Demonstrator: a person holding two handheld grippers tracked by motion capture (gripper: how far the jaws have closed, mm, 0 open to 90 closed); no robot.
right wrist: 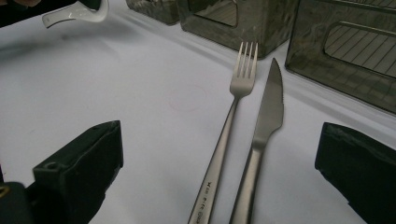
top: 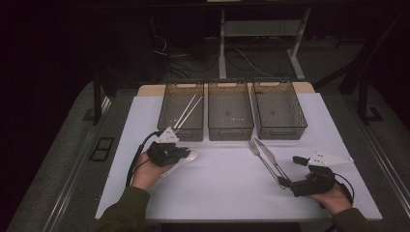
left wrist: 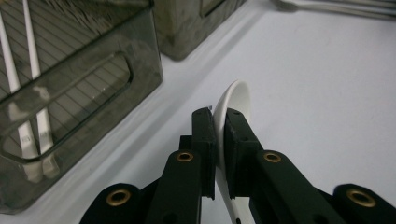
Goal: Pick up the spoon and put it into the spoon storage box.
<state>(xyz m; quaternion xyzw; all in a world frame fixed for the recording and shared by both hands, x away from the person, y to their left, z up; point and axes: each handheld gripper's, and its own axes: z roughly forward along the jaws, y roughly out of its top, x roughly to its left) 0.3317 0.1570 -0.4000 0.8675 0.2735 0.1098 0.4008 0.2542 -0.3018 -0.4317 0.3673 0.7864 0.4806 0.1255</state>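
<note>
Three dark see-through bins stand in a row at the far side of the white table point(top: 227, 193). The left bin point(top: 167, 108) holds a pair of white chopsticks point(top: 187, 111) (lying slanted, side by side), while the middle bin point(top: 230, 126) and the right bin point(top: 295, 116) sit just beside it. Cables point(top: 241, 58) trail across the dark floor beyond.

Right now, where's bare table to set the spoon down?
Widest patch: mid-table, between the spoon in the left gripper and the fork. Another strip lies along the near edge. Crowded: the knife beside the fork by the right gripper, and the three bins' fronts.
</note>
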